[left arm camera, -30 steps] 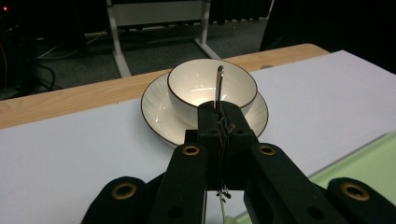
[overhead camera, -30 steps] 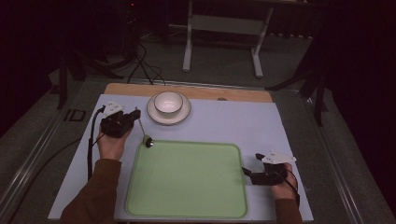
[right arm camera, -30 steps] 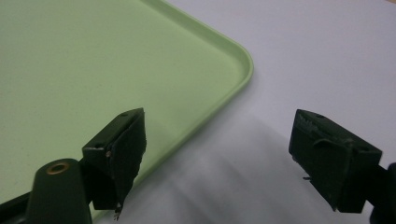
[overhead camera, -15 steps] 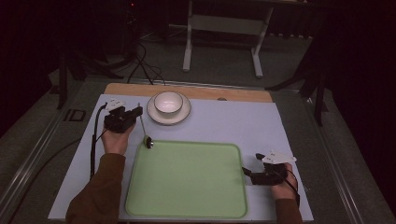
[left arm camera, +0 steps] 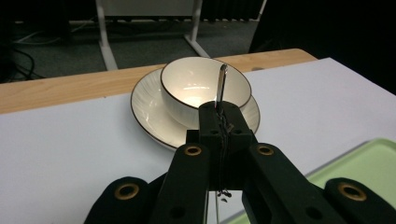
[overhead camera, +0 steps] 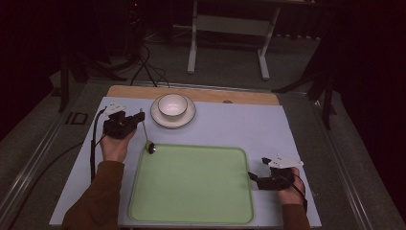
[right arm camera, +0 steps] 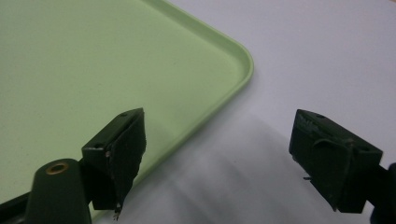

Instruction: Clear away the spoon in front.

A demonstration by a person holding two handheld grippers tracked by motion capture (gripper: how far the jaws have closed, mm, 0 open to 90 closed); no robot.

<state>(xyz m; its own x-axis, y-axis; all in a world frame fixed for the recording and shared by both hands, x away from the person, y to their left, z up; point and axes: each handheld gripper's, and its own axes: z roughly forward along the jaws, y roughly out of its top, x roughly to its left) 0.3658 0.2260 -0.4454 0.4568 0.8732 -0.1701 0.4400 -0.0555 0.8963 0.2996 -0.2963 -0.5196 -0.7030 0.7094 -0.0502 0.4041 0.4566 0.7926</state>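
While the person's hands rest at either side of the table, the scene reads from left to right as follows.

Floor marking: the letters "ID" [overhead camera: 76,118] can be read on the floor just left of the table's far left corner; no other writing is legible.

Left gripper [overhead camera: 136,118]: its jaws are pressed together on the handle of a spoon [overhead camera: 146,135], pinching it near the top end; the left gripper view shows the thin metal handle [left arm camera: 221,88] rising between the closed pads.

Spoon: it hangs tilted, its round head down at the far left corner of the green tray [overhead camera: 191,218], just at the rim.

Bowl [overhead camera: 172,105]: white with a dark rim, it sits on a white saucer [overhead camera: 158,117] at the far side of the table, just right of the left gripper.

Table cover [overhead camera: 239,124]: pale sheet over a wooden top.

Right gripper [overhead camera: 252,178]: its jaws stand spread with nothing between them, beside the tray's right edge; the right gripper view shows the tray's corner [right arm camera: 243,60] between the two pads.
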